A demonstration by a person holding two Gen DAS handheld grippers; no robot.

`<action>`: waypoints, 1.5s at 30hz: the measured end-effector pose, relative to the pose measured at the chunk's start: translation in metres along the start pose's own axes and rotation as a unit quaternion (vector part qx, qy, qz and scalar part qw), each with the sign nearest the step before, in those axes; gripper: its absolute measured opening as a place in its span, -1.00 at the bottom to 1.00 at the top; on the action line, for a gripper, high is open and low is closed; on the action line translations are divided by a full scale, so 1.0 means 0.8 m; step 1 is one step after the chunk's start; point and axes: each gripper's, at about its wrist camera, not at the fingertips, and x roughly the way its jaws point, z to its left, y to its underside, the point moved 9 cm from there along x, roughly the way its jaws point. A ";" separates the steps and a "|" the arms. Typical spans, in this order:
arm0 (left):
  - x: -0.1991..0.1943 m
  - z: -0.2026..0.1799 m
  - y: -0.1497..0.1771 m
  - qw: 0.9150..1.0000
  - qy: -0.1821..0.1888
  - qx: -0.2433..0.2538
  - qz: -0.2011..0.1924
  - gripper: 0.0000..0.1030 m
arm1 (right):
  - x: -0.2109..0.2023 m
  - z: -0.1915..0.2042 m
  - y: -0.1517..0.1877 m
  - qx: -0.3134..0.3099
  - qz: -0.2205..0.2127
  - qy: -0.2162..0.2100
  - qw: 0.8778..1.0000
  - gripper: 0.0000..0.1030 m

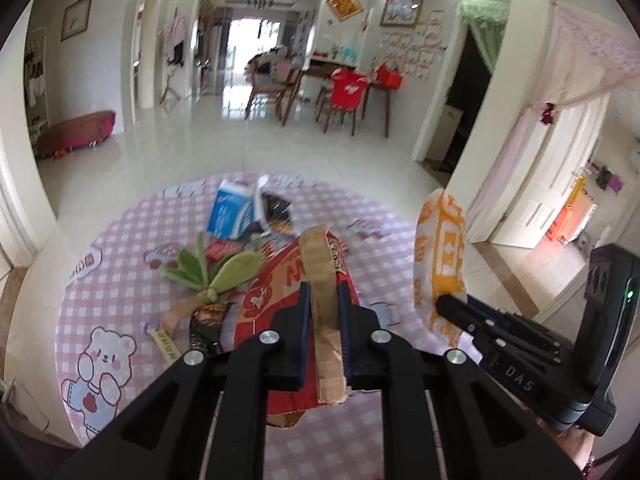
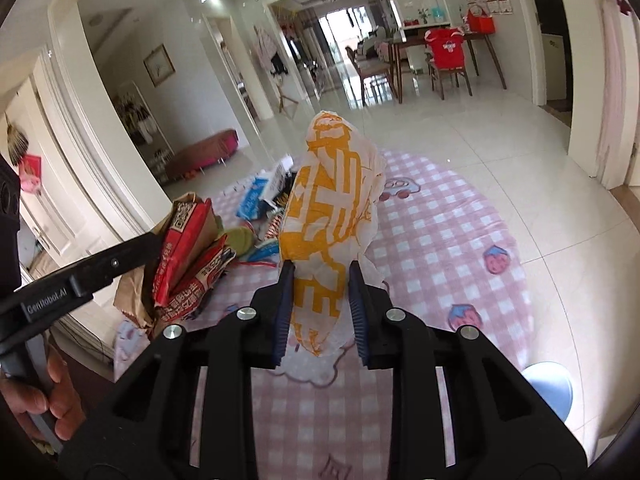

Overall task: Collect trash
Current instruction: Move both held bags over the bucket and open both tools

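My left gripper is shut on a red and brown paper bag and holds it above the pink checked mat. The bag also shows in the right wrist view, with the left gripper's finger on it. My right gripper is shut on a white and orange wrapper, held upright above the mat. The wrapper also shows in the left wrist view. On the mat lie a blue and white carton, a dark wrapper, a green leafy toy and a small red packet.
A light blue round bin sits at the mat's near right. A dining table with chairs stands across the tiled floor. A red cushion bed lies at the far left. An open white door is at the right.
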 end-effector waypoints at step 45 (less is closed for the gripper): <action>0.174 -0.465 0.172 0.941 0.204 0.225 0.147 0.38 | -0.266 -0.364 0.173 0.219 -0.086 0.241 0.942 -0.49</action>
